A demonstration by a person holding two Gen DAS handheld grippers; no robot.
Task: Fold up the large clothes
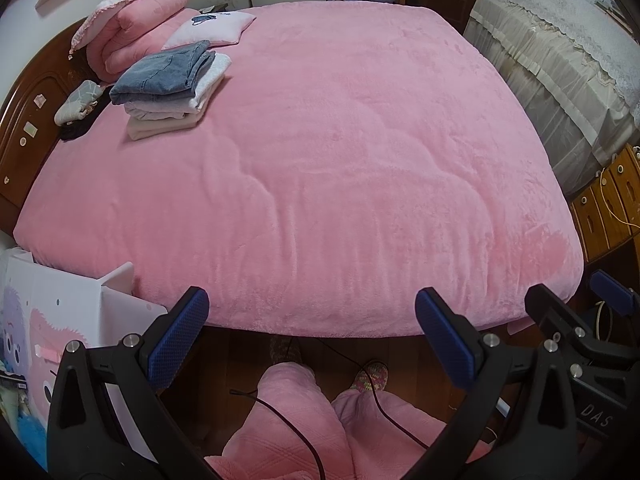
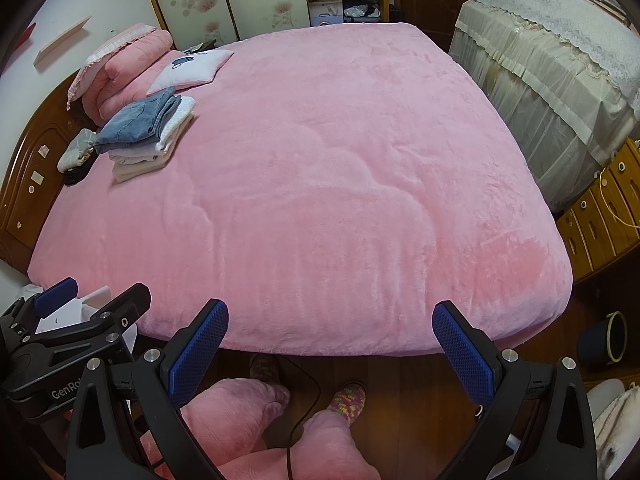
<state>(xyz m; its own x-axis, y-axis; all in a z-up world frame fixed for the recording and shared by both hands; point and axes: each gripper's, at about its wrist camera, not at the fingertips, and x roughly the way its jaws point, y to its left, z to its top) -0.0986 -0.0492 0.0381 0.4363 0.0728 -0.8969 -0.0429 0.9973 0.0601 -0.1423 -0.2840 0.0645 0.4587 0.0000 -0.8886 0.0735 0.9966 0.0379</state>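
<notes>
**Both grippers held apart and empty at the foot of the bed**

While the person's legs (image 1: 304,420) in pink trousers are standing below them at the bed's near edge, both grippers are hanging over the wooden floor with nothing between their fingers. The left gripper (image 1: 312,336) is showing its blue pads (image 1: 178,340) spread wide apart, gripping nothing. The right gripper (image 2: 330,354) is likewise gaping wide, its pads (image 2: 466,354) bare. Each is appearing in the other's view: the right one just to the right of the left, the left one just to the left of the right. A black cable (image 2: 298,420) is trailing between the person's feet, which are wearing knitted slippers (image 2: 347,396).

Just ahead of both grippers, the pink bed cover (image 1: 320,160) is lying spread flat over the whole bed, faintly creased. Left of the left gripper, a white box (image 1: 80,320) with a cartoon print is standing against the bed.

Far ahead and to the left, a stack of clothes (image 1: 170,88) is sitting on the cover, already folded, with jeans (image 1: 160,72) lying on top of pale garments. Beyond it are lying a rolled pink quilt (image 1: 136,28) and a small pillow (image 1: 210,28), beside the brown headboard (image 1: 28,128). Far to the right, furniture under a cream drape (image 1: 560,64) is standing beside the bed.
</notes>
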